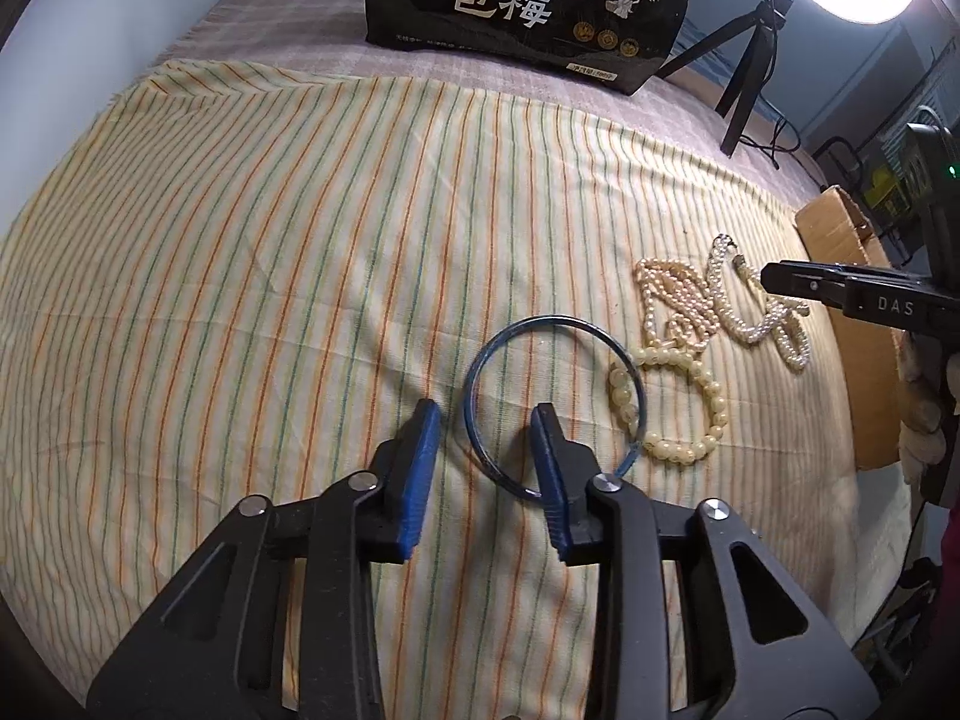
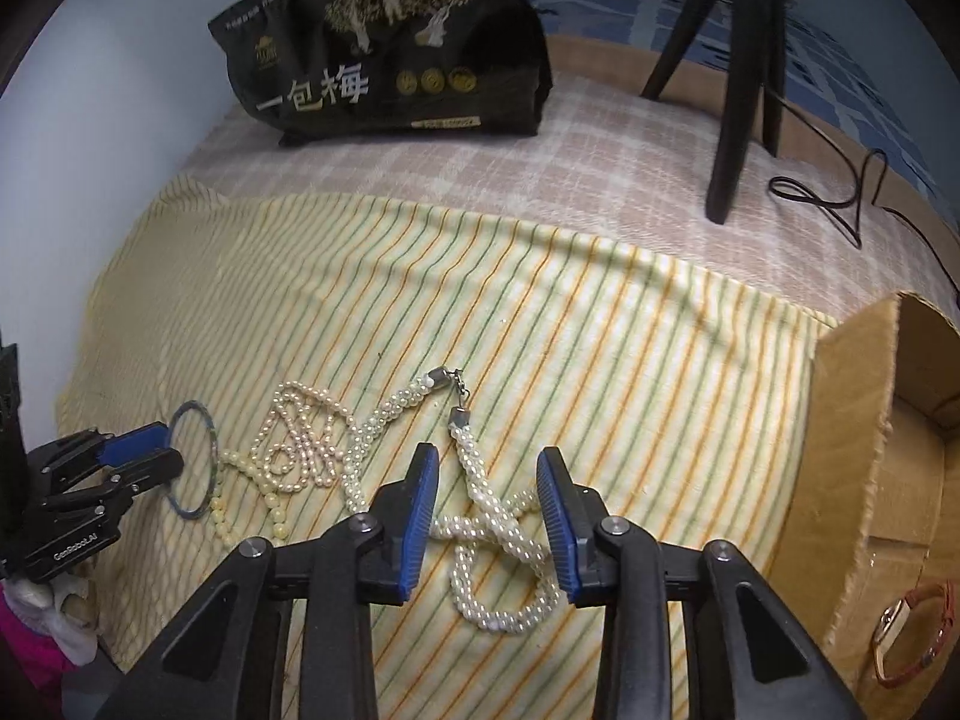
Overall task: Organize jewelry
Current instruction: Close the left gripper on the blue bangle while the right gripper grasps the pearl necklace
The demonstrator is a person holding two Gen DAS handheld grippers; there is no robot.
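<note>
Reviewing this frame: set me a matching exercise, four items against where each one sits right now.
Items:
1. blue bangle
2. braided pearl necklace
3. watch with red strap
4. black snack bag

Places:
A. inside the cardboard box
B. its rim between the left gripper jaws
C. far end of the bed, on the checked blanket
D. between the right gripper jaws, on the striped cloth

Pairs: 1-B, 2-D, 3-A, 4-C
</note>
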